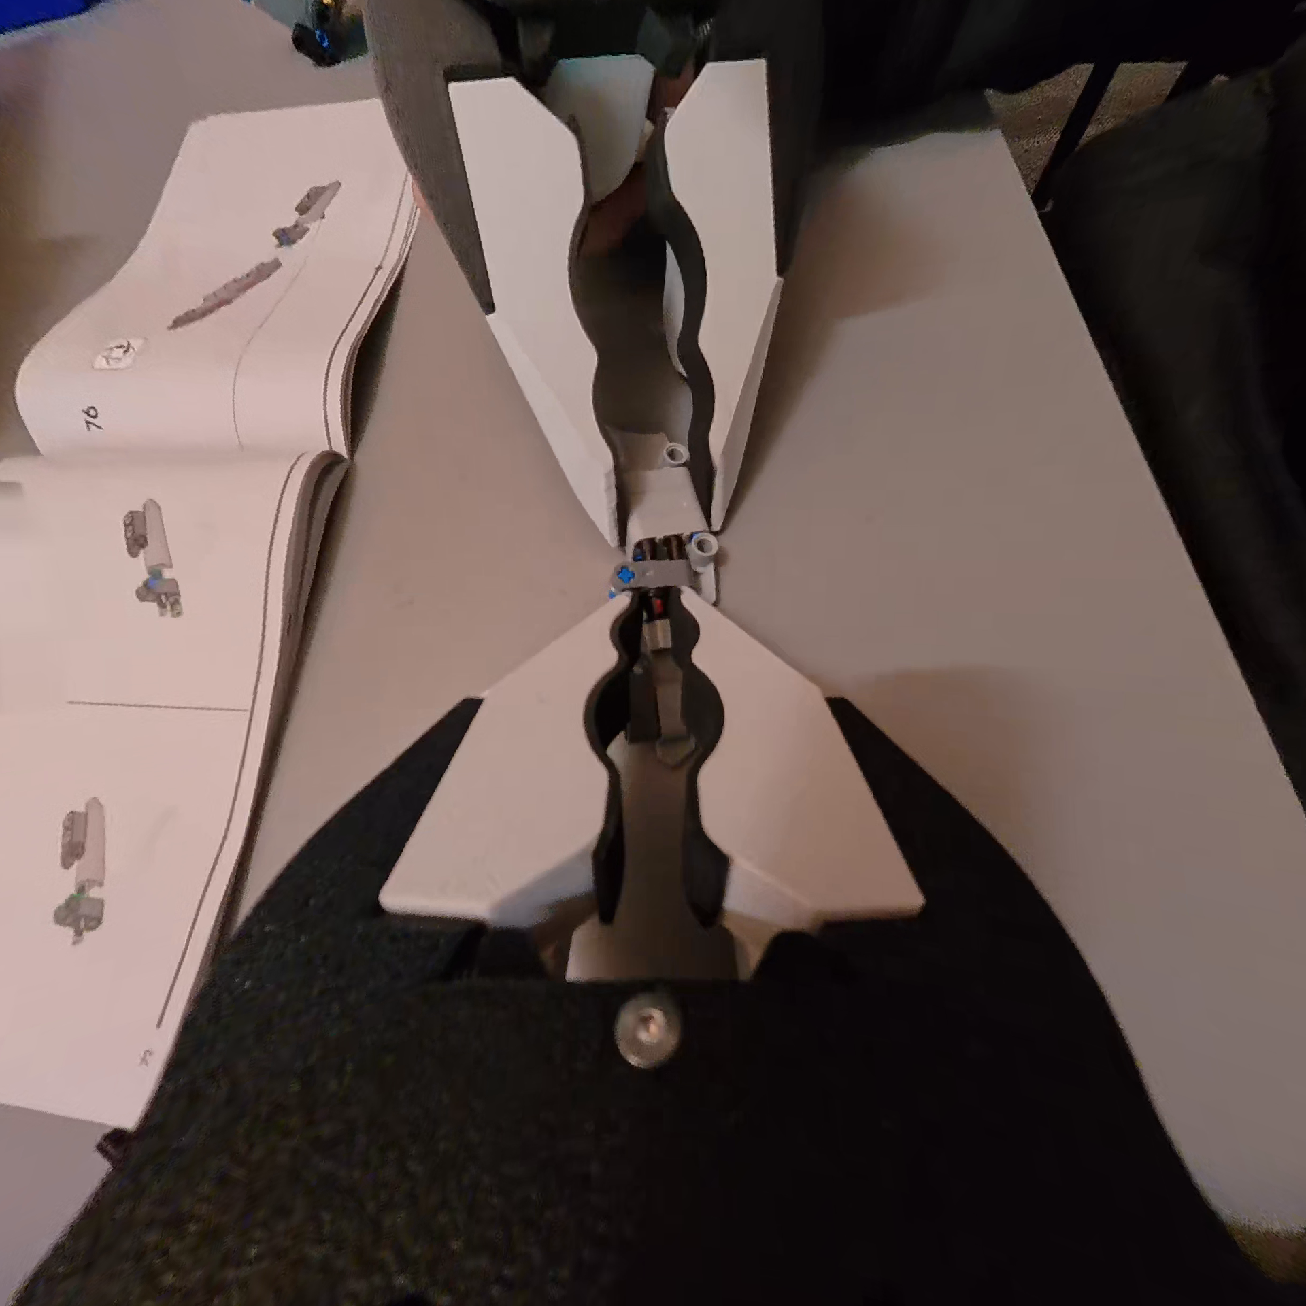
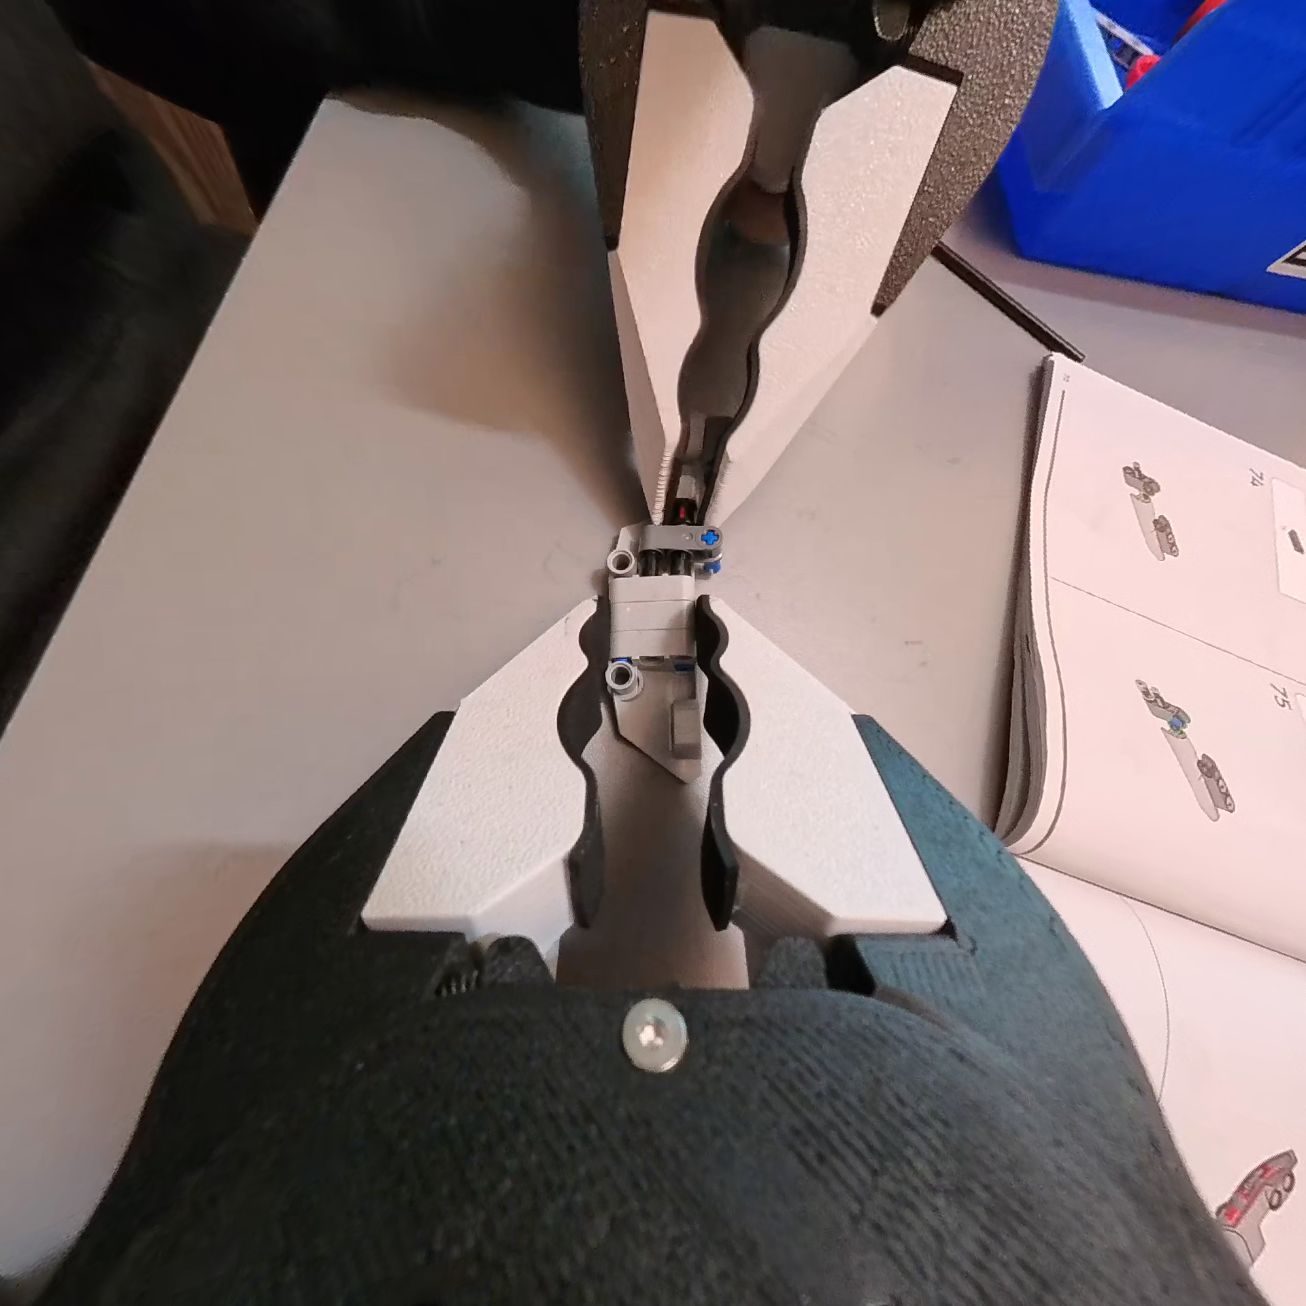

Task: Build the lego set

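My right gripper (image 2: 650, 616) is shut on a light grey lego assembly (image 2: 646, 625) with small grey round connectors on its side, held above the white table (image 2: 339, 495). My left gripper (image 1: 657, 609) faces it tip to tip and is shut on a small dark piece (image 1: 656, 622) with a red spot. Between the two tips sits a short grey beam (image 1: 661, 574) with a blue cross pin at one end, joined to the assembly by black pins. The beam also shows in the right wrist view (image 2: 675, 538). The right gripper (image 1: 668, 528) comes in from the top of the left wrist view, and the left gripper (image 2: 684, 510) from the top of the right wrist view.
An open instruction booklet (image 1: 177, 565) lies on the table to the left of the left gripper; it also shows in the right wrist view (image 2: 1166, 636). A blue bin (image 2: 1166, 177) stands at the back right. The table edge (image 1: 1131, 424) drops off to dark floor. The tips of both grippers are at nearly the same place.
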Demonstrator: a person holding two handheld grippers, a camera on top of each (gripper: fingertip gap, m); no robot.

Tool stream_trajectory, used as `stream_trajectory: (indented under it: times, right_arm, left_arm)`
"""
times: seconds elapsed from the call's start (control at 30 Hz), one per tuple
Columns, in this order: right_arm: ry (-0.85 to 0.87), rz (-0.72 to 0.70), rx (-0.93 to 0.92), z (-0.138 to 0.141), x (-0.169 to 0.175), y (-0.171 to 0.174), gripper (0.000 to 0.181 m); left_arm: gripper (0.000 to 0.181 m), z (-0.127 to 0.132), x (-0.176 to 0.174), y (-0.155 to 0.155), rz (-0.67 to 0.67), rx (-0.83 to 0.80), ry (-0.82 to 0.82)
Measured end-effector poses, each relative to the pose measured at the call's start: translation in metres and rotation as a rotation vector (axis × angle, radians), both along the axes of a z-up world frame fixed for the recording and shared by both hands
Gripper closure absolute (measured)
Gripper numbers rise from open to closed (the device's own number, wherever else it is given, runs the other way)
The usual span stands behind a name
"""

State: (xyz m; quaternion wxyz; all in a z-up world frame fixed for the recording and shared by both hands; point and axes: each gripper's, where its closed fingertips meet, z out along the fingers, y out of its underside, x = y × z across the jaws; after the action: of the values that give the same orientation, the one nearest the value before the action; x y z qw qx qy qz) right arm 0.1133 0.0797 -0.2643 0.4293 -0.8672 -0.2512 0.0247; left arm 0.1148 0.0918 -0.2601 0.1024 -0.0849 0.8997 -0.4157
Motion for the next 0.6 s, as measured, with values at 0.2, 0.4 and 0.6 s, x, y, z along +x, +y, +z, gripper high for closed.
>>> stream_trajectory:
  times: [0.2,0.4,0.6]
  right_arm:
    - [-0.007,0.001,0.002,0.0001,0.0001,-0.0003,0.159]
    - [-0.037,-0.005,0.017,0.0002,0.0009,-0.001,0.159]
    - [-0.053,-0.002,0.025,0.0002,0.0011,-0.0011,0.159]
  left_arm:
    - [0.177,0.0003,0.0005,-0.0002,-0.009,-0.001,-0.024]
    - [0.179,0.0004,0.0021,-0.0011,0.101,-0.033,0.14]
    - [0.179,0.0009,0.0042,-0.001,-0.006,0.095,-0.091]
